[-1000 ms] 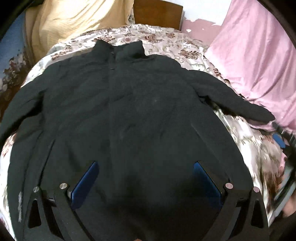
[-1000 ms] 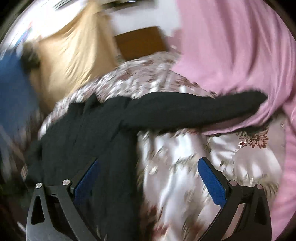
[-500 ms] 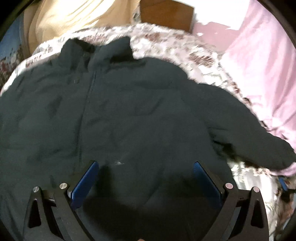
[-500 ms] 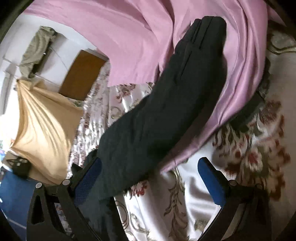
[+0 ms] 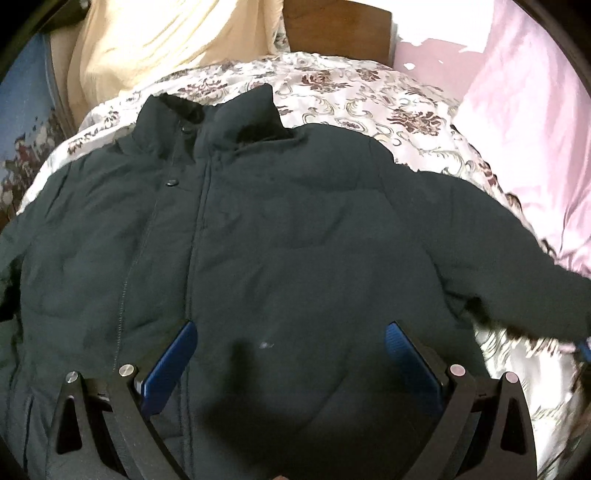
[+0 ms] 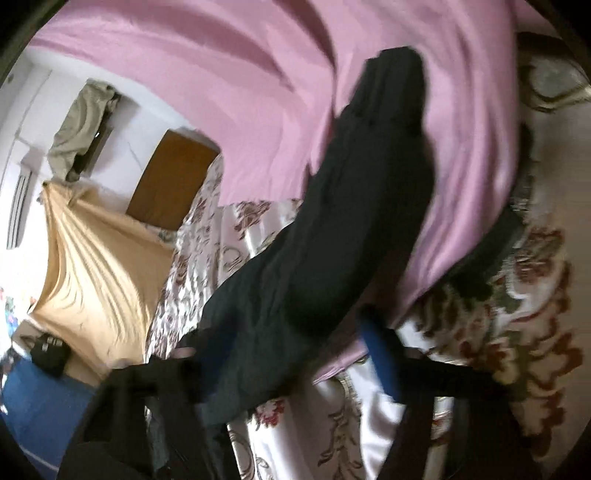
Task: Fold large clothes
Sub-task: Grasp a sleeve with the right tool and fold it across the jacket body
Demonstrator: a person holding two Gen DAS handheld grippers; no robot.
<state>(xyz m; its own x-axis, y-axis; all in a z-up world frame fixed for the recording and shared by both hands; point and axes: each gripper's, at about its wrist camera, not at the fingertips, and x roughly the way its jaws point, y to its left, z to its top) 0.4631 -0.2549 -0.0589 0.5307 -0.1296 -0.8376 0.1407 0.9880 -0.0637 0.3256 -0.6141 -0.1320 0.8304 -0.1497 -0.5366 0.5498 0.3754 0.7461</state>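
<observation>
Black jacket (image 5: pixel 280 236) lay front-up, zipped, spread flat on the floral bedspread (image 5: pixel 369 88), collar toward the headboard (image 5: pixel 336 26).

Left gripper (image 5: pixel 288 354) hovered over the lower front panel, jaws wide apart, nothing between them. Compared with a second ago, its camera had moved closer in and the jacket filled more of the view; jaw spacing unchanged.

Right gripper (image 6: pixel 295 354) was the real change. A second ago it looked across the bed at the sleeve from well off, jaws wide. Half a second ago it was lined up along the sleeve (image 6: pixel 354 206). Now the blue pads (image 6: pixel 380 362) sat much nearer each other with the sleeve fabric running between them. Frame was heavily blurred, so I couldn't tell if the grip had fully closed or was mid-close.

Sleeve cuff end rested against the pink sheet (image 6: pixel 258 74).

My read: first fold was starting, sleeve pulled in over the chest. Nothing folded yet. Risk: padded sleeve slipping out of a partial pinch.
</observation>
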